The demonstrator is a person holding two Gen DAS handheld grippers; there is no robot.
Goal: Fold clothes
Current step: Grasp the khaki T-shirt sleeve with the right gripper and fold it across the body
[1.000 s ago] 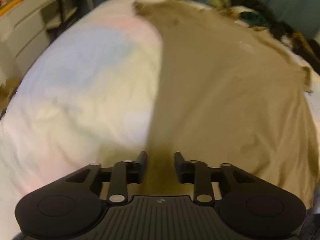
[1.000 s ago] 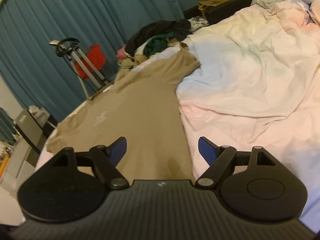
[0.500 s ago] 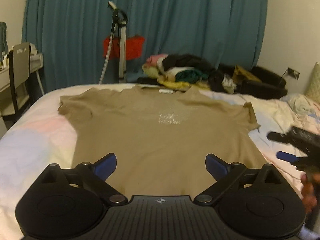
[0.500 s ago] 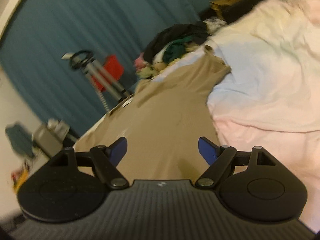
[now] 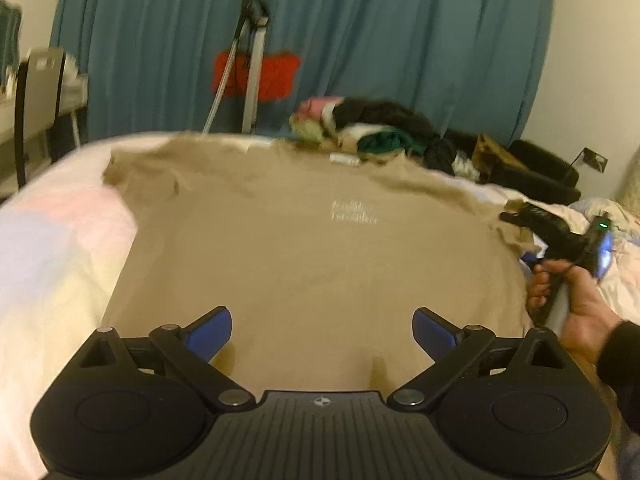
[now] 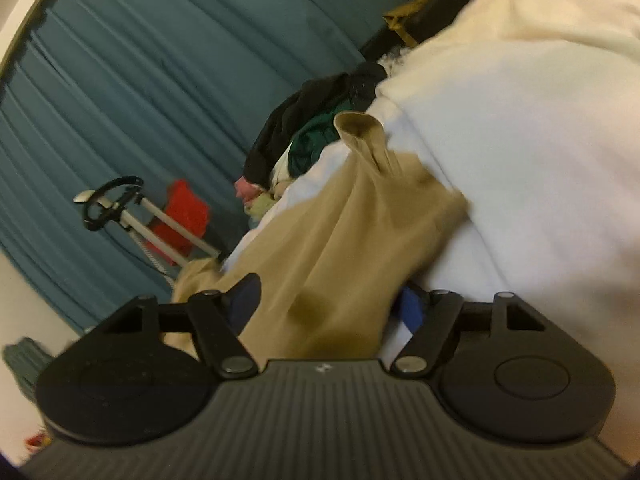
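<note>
Bed (image 5: 60,248) with pale pastel bedding fills most of both views; teal curtain (image 5: 360,40) behind it. Tan T-shirt (image 5: 304,264) lies spread flat on the bed, front up with white chest print showing, long axis running away from the left camera: hem at the near edge, collar at the far edge toward the curtain, sleeves out to either side. Pile of dark and coloured clothes (image 5: 372,128) sits past the collar on the far right. Left gripper (image 5: 322,330) hovers over the hem, blue-padded fingers spread wide, nothing between them. Right gripper (image 6: 324,304) is at the shirt's right sleeve edge, held in the right hand (image 5: 576,308); in the right wrist view the tan fabric bunches up between the fingers, which stand well apart, not clamped on it. Sleeve end points up and away there.
</note>
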